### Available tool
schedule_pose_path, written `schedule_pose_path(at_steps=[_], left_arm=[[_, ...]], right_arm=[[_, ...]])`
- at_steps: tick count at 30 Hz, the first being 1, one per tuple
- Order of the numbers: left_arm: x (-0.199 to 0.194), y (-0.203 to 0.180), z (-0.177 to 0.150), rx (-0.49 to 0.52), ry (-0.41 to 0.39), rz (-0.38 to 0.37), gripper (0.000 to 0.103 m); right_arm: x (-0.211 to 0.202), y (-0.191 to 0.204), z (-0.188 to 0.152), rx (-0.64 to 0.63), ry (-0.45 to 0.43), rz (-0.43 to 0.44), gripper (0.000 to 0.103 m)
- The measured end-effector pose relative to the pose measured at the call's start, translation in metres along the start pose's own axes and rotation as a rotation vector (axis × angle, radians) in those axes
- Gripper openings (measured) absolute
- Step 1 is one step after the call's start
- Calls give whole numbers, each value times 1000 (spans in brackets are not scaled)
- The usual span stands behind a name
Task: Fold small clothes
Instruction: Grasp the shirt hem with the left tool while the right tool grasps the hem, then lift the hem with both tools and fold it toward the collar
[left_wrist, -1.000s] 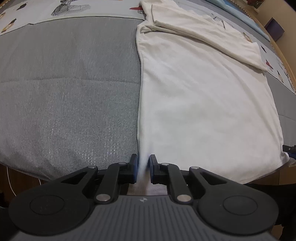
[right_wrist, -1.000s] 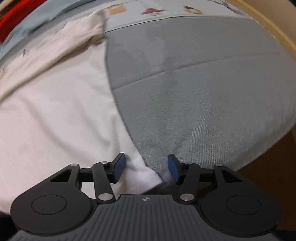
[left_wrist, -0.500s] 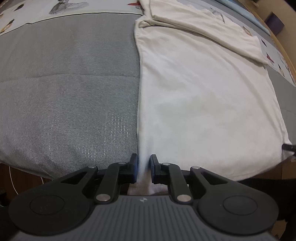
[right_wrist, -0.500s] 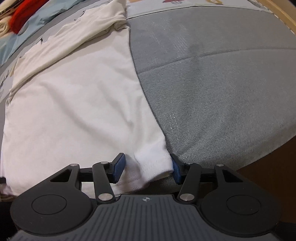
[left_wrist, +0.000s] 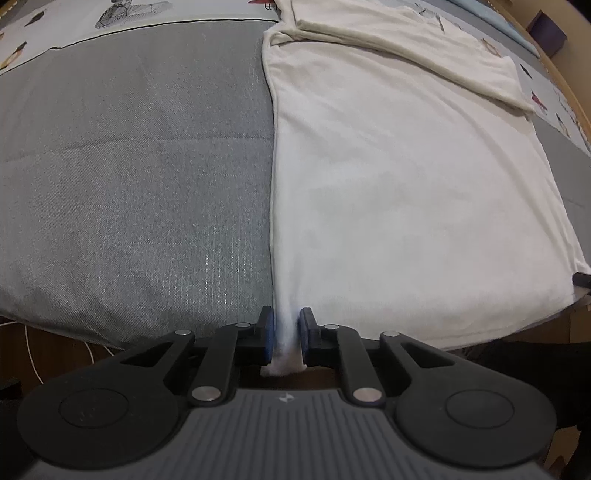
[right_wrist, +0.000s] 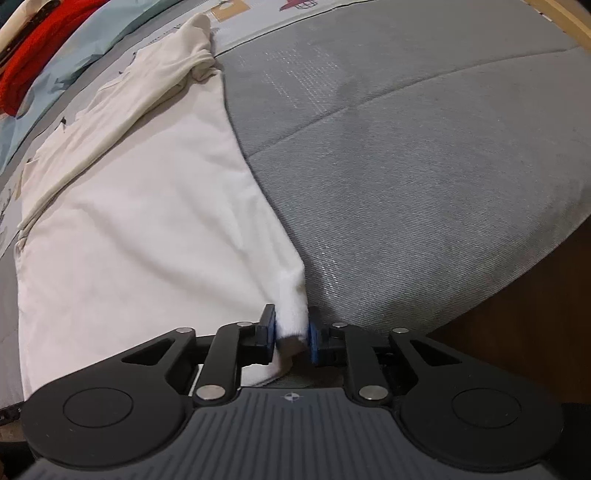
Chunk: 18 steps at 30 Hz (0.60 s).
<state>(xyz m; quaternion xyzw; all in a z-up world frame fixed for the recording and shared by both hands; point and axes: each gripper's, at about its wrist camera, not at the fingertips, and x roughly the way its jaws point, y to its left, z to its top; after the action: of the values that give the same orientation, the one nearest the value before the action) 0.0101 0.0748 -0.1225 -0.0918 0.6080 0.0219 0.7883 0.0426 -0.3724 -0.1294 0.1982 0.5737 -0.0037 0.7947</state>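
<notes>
A white T-shirt (left_wrist: 406, 177) lies flat on a grey bed cover (left_wrist: 129, 166), its sleeves folded across the far end. My left gripper (left_wrist: 284, 332) is shut on the shirt's near left hem corner at the bed edge. In the right wrist view the same shirt (right_wrist: 140, 229) spreads to the left. My right gripper (right_wrist: 291, 332) is shut on the shirt's near right hem corner, and the cloth bunches between the blue pads (right_wrist: 271, 326).
The grey cover (right_wrist: 424, 184) ends at the near bed edge, with dark wooden floor (right_wrist: 535, 332) below. Printed bedding (left_wrist: 110, 14) lies at the far end. A red garment (right_wrist: 33, 62) and light blue cloth (right_wrist: 77, 59) lie far left in the right wrist view.
My right gripper moved onto the shirt's right hem corner and closed from wide open to shut on it. My left gripper kept its grip on the left corner.
</notes>
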Motion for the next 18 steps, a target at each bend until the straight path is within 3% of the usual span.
schedule_pose_path(at_steps=[5, 11, 18], left_arm=[[-2, -3, -5, 7, -16, 8, 6], [-17, -8, -10, 12, -76, 0, 5], [-67, -21, -7, 94, -202, -58, 5]], right_arm=[[-3, 4, 0, -25, -32, 8, 15], [-21, 8, 0, -28, -83, 68, 9], [-78, 16, 4, -62, -243, 175, 8]])
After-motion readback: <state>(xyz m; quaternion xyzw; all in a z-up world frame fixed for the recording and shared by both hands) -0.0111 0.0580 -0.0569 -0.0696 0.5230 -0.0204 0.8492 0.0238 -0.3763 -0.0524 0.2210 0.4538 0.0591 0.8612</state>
